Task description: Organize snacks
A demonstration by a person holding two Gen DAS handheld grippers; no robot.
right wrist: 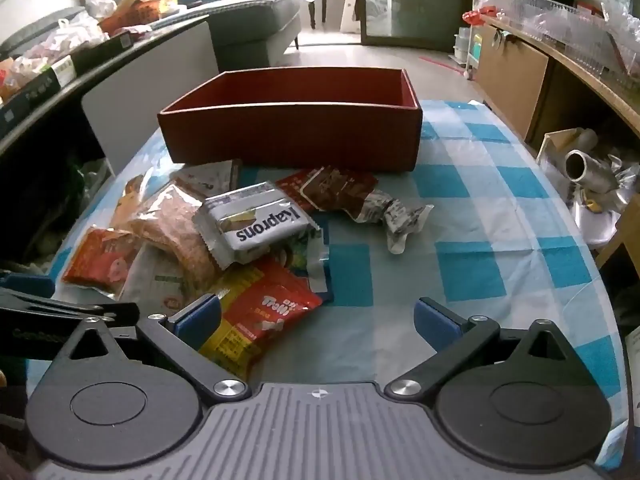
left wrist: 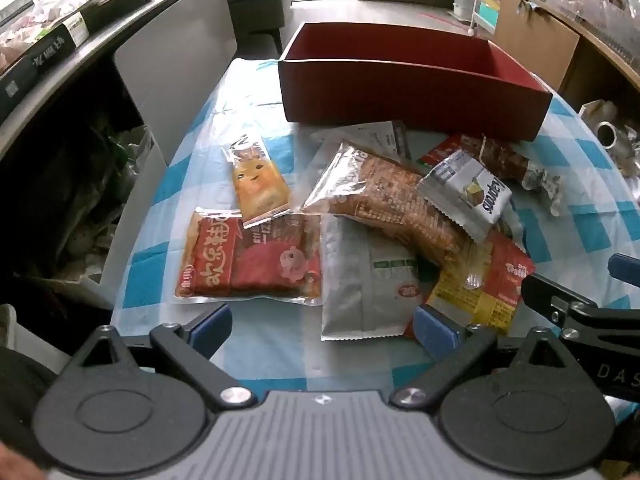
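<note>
— What is the biggest thing you are seeing?

— The table with the blue and white checked cloth (right wrist: 472,216). It is sitting under everything. Next biggest is the red box (right wrist: 292,136), standing at the far side with its top open. I am not seeing any snack inside it, but its near wall is hiding the bottom.

— Where are the snacks lying?

— In a messy pile on the cloth, just in front of the box. A long brown bag (left wrist: 400,208) is lying across a silver bag (left wrist: 360,280). A flat red pack (left wrist: 256,260) is sitting at the left, and a small orange pack with a face (left wrist: 258,184) is resting on its far edge. The white Kaprons pack (right wrist: 260,220) is lying on top of the heap. The red and yellow Trolli bag (right wrist: 260,320) is nearest.

— And the tools?

— The left gripper (left wrist: 322,330) is hanging wide open just short of the silver bag, holding nothing. The right gripper (right wrist: 318,320) is wide open too — its left finger (right wrist: 198,318) is sitting right beside the Trolli bag, and nothing is between its fingers.
</note>
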